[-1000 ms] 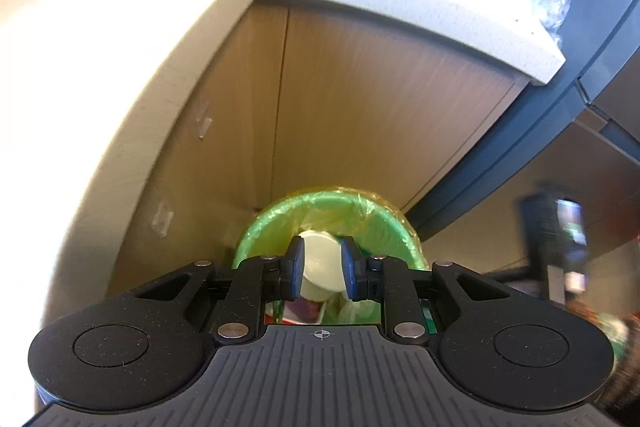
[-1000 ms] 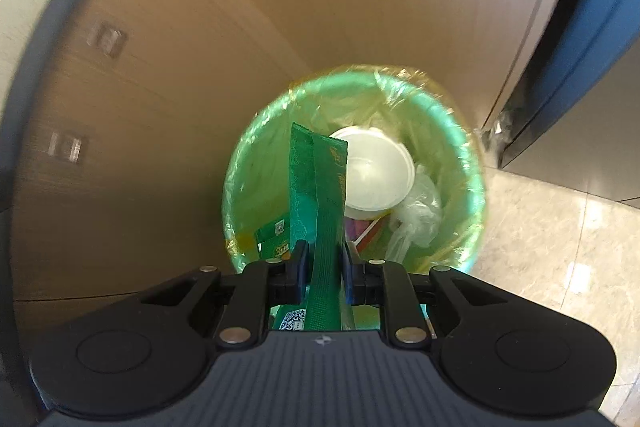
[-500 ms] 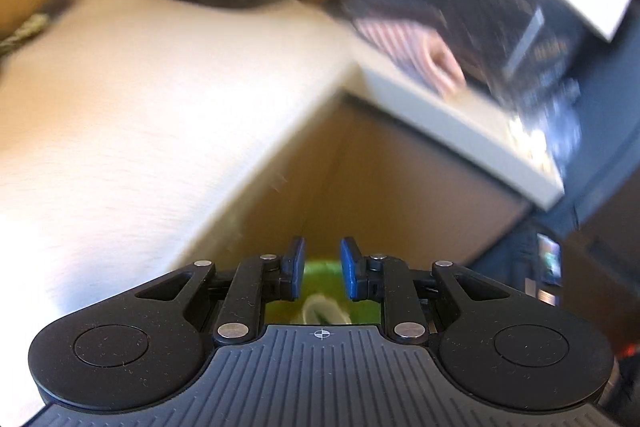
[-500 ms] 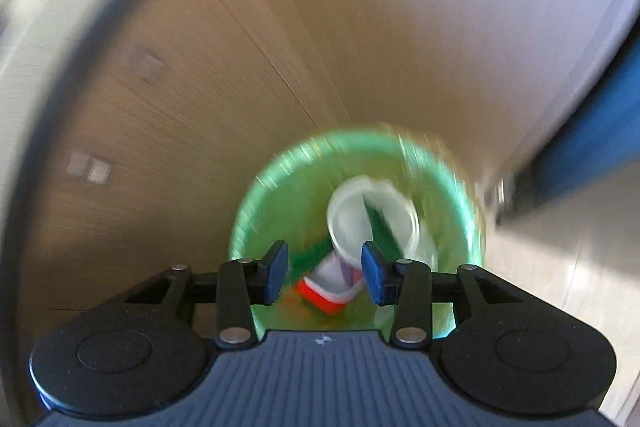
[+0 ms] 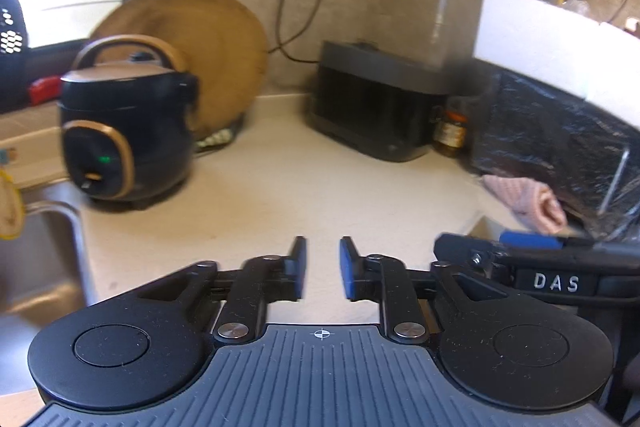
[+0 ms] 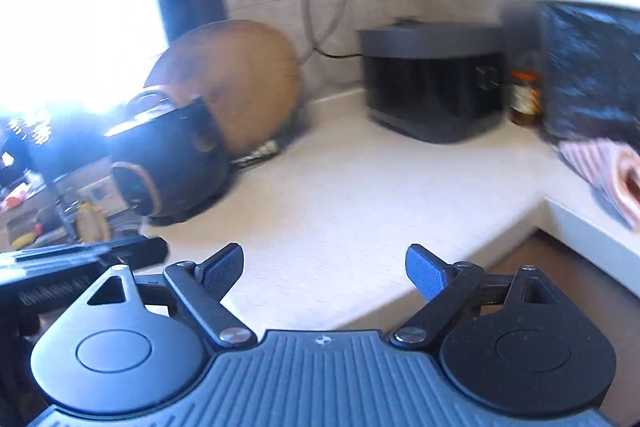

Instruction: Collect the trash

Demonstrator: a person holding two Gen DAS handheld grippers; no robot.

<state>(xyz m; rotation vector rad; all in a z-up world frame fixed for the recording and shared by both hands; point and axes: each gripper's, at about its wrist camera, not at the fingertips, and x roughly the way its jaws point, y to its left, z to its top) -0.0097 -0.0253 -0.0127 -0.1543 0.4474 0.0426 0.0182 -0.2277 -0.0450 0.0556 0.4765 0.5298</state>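
My left gripper (image 5: 322,267) is raised above the white countertop (image 5: 280,195), its jaws a narrow gap apart with nothing between them. My right gripper (image 6: 325,271) is wide open and empty above the same countertop (image 6: 360,187), near its front edge. Part of the right gripper shows at the right of the left wrist view (image 5: 552,279). The green trash bin is out of view. I see no loose trash on the counter.
A black rice cooker (image 5: 124,131) stands at the left by a round wooden board (image 5: 208,39). A dark appliance (image 5: 380,99) sits at the back, a jar (image 5: 452,131) beside it. A pink cloth (image 5: 524,199) lies at the right. A sink (image 5: 36,267) is at far left.
Both grippers have risen from over the green bin to counter height. The right gripper let go of the green wrapper into the bin and opened wide.
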